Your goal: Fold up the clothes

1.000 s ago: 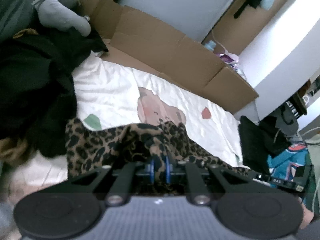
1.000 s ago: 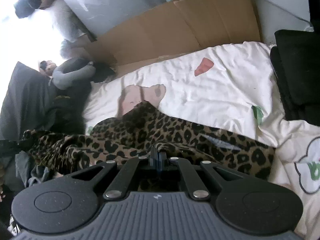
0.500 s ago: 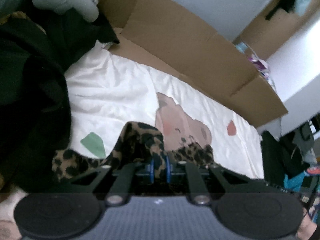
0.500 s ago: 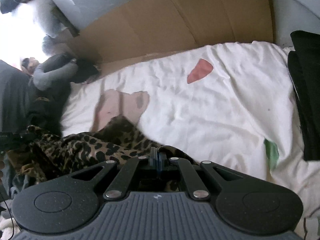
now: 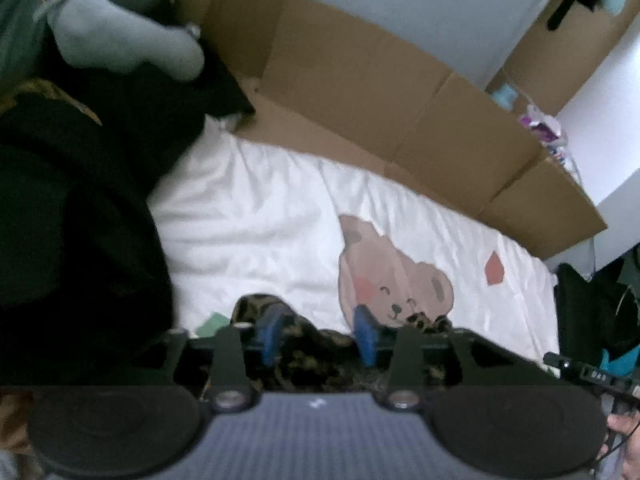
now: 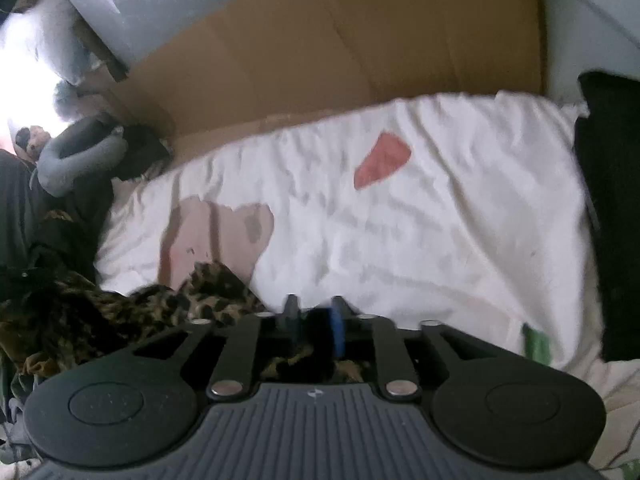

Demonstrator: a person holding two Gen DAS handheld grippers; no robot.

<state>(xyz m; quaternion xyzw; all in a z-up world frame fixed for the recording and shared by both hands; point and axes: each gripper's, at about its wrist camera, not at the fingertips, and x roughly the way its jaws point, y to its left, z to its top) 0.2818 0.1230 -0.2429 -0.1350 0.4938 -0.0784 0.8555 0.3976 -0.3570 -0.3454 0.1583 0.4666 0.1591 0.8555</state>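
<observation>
Now both hand-held grippers [image 5: 316, 334] [image 6: 314, 326] parted; leopard garment [image 5: 308, 354] released

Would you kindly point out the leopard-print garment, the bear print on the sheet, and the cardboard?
leopard-print garment [image 6: 200, 304]: right wrist view, on its bunched folds.
bear print [image 5: 396, 280]: left wrist view, on the bear's face.
cardboard [image 6: 340, 52]: right wrist view, on its upright panel.

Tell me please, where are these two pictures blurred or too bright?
Left wrist view: soft motion blur everywhere, the black clothes pile nearly detailless. Right wrist view: the window area is blown out white, the white bedsheet smeared; both bend the cardboard by fisheye.
</observation>
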